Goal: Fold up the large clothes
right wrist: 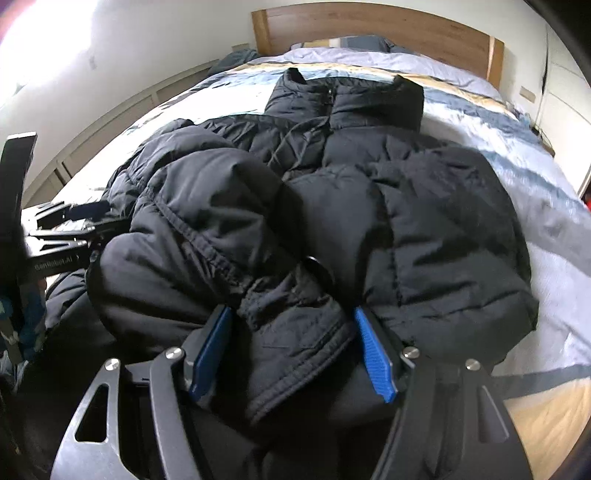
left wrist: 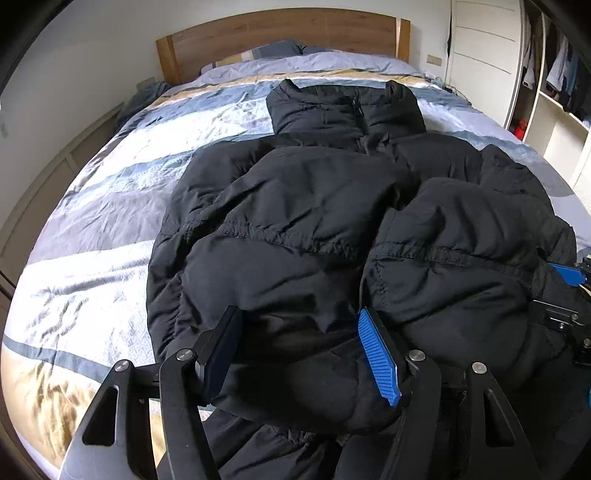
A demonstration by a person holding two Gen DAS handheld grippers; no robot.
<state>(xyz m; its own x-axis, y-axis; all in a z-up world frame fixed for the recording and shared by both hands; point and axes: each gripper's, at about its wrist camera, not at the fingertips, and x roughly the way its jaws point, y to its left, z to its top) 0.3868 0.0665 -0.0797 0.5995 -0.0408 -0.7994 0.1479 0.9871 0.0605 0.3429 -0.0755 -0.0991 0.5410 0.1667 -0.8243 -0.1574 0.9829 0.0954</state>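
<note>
A black puffer jacket (left wrist: 314,229) lies front-up on the bed (left wrist: 92,206), its collar (left wrist: 343,107) pointing at the wooden headboard (left wrist: 280,33) and its bulk sitting toward the near end of the mattress. Both sleeves are folded inward over the chest.

The left gripper (left wrist: 299,354) reaches down onto the near part of the jacket. Its jaws stand apart with a thick roll of black fabric filling the gap between them; whether the pads press into the padding or only flank it cannot be told. The right gripper (right wrist: 291,354) stands the same way over a sleeve cuff (right wrist: 295,332), whose stitched hem runs between the blue pads (right wrist: 373,354); its jaws are wide, and a firm clamp cannot be confirmed either.

In the right wrist view the left gripper shows at the left border, just beside the jacket's side.

Open striped bedding stretches left of the jacket in the left wrist view and right of it in the right wrist view, and a band of it lies bare between collar and pillows (left wrist: 280,51). A wardrobe with open shelves (left wrist: 554,99) stands along the bed's right side
</note>
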